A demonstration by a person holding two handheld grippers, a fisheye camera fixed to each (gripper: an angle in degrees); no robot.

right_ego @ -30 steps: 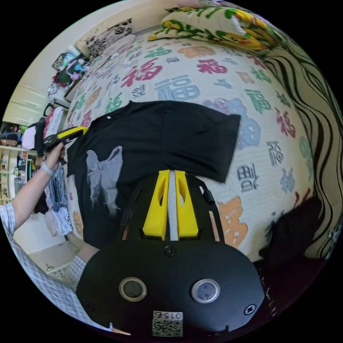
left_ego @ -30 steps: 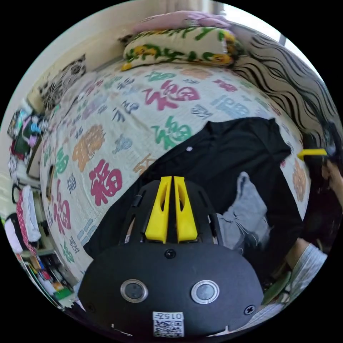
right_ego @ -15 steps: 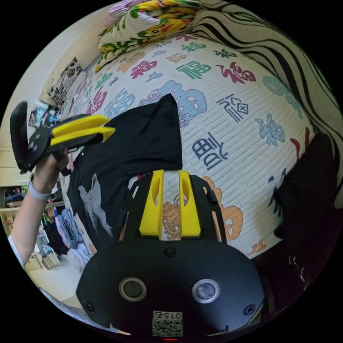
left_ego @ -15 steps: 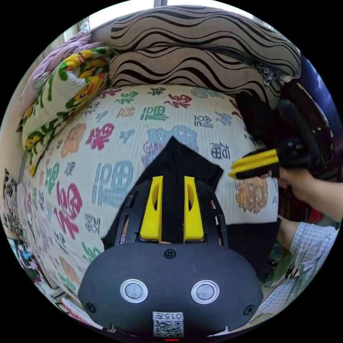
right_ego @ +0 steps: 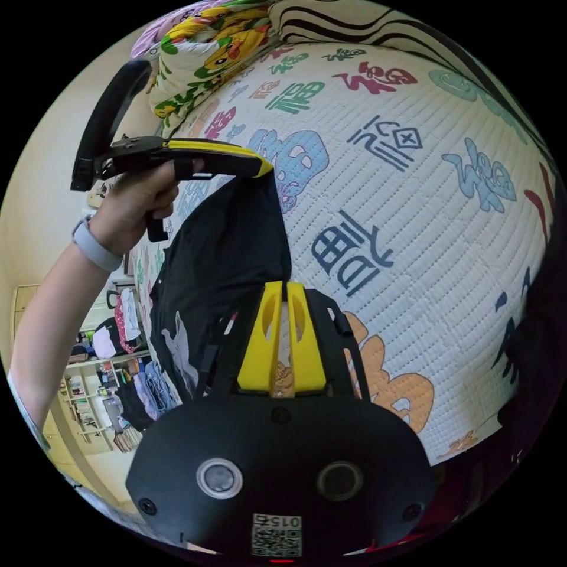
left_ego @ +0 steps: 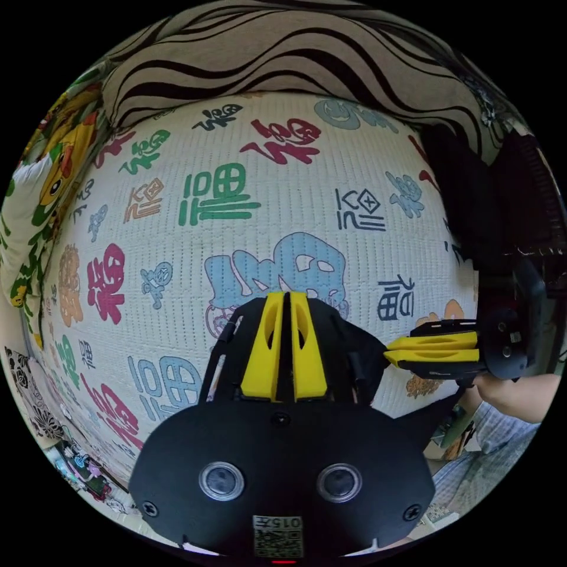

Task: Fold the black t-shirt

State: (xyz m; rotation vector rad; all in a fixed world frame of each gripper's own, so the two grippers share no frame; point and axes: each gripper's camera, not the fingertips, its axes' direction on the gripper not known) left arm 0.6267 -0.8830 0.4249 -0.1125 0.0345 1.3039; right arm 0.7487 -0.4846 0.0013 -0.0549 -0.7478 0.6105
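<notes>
Your left gripper (right_ego: 263, 169) pinches the black cotton t-shirt (right_ego: 224, 254), its grey print showing; your right gripper (right_ego: 284, 290) is pressed together, empty.

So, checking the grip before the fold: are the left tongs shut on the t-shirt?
Shut on it: the left tongs pinch a corner of the black t-shirt, lifting it.

t-shirt (right_ego: 227, 248): matt cloth | bedspread (right_ego: 413, 195): quilted, ribbed cloth

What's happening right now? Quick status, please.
Left gripper shut on black t-shirt corner. Right gripper jaws nearly closed, gripping nothing. Nothing in the way on the bedspread.
</notes>
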